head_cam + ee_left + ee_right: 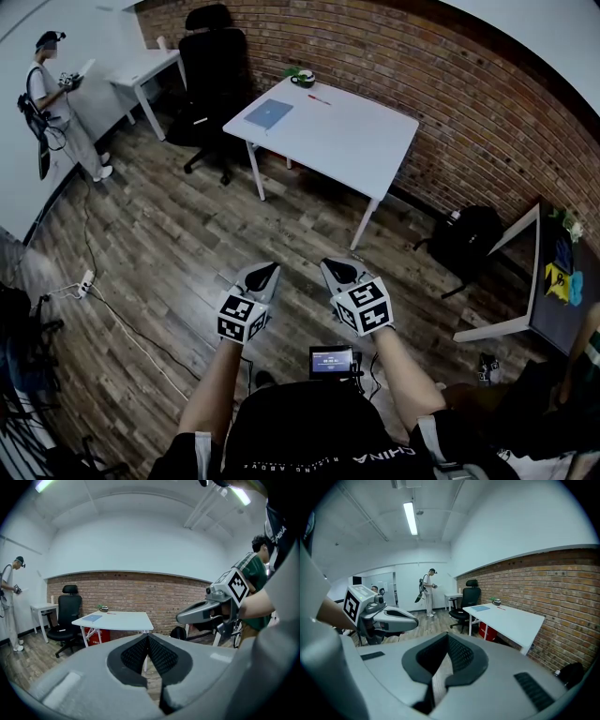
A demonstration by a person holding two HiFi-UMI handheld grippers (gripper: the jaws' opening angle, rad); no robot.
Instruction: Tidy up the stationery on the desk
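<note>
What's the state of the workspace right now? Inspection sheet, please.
Surface: white desk, mostly bare, well ahead of the tongs.
Job's things: blue notebook, red pen, dark round item near the wall edge.
Clutter: nothing seen.
Grippers: left tongs and right tongs shut, empty, over the floor.
Cables: power strip and cord on the floor, left.
Surroundings: black chair, backpack, person, brick wall.

Notebook (269,113) on desk (356,141), chair (214,66) behind

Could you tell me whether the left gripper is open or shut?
Shut: the left gripper has its jaws meeting at the tips, with nothing between them.
</note>
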